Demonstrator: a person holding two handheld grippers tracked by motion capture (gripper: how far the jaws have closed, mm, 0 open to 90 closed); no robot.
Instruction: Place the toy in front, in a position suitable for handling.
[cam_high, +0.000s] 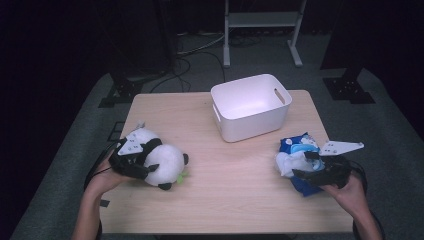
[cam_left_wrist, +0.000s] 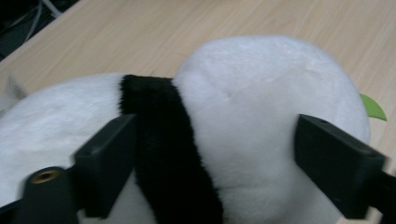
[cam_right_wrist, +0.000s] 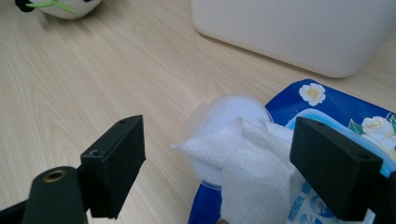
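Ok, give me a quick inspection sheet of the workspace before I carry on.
Surface: light wooden table, bare in the middle.
Job's things: panda plush toy lying at the left; blue wet-wipe pack, lid open, a white wipe sticking out.
Clutter: white plastic bin at the far edge, empty.
Grippers: left gripper fingers straddle the panda, not clearly pressing it; right gripper open around the wipe.
Cables: black cable by the left hand; more on the floor behind.
Surroundings: grey carpet, white frame legs, dark background.

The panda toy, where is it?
In the high view, the panda toy lies on the table's left side, between the left hand-held gripper's jaws.
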